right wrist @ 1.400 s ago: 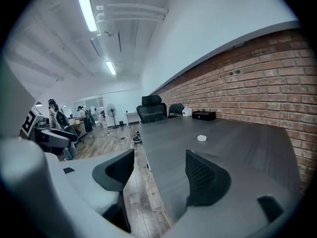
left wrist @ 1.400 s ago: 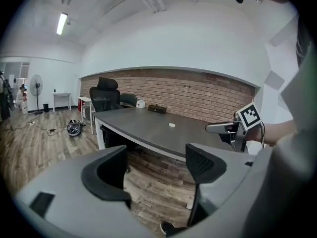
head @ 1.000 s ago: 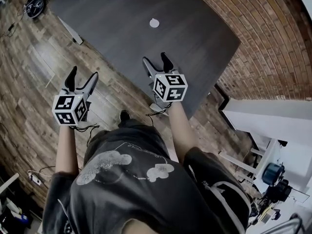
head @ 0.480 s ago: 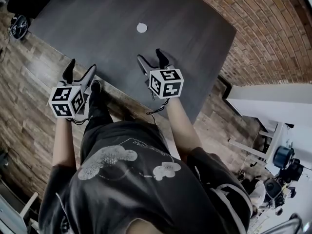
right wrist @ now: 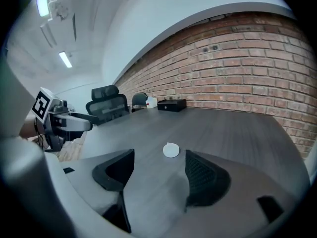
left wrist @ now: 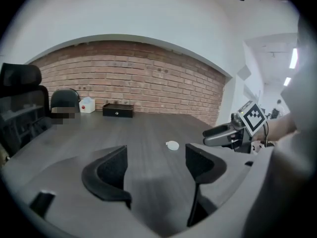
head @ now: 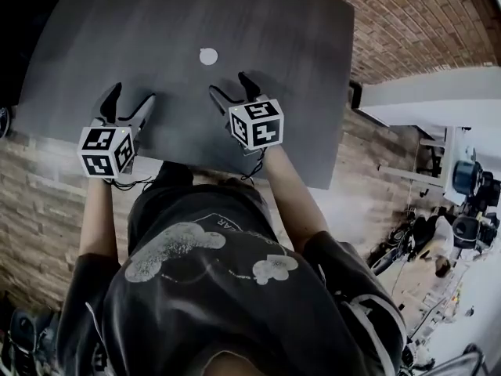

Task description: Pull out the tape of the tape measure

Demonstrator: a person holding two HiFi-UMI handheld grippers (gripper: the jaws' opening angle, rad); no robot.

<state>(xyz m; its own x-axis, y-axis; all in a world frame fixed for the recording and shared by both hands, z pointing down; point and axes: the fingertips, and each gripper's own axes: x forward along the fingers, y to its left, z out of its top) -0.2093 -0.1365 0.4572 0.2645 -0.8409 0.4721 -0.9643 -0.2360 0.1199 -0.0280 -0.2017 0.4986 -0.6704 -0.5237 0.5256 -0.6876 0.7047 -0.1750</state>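
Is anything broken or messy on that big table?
Nothing stands out. The small round tape measure lies flat on the dark table. The left claw and right claw hover open, short of it.

Quick count of what's here: one tape measure (head: 208,56), just the single round white one. One dark table (head: 156,22). Two grippers, so a left gripper (head: 131,94) and a right gripper (head: 229,84). Two black office chairs, the nearer chair (left wrist: 21,78) and the farther chair (left wrist: 65,97). One black box (left wrist: 118,110) and one small white box (left wrist: 87,104). One person.
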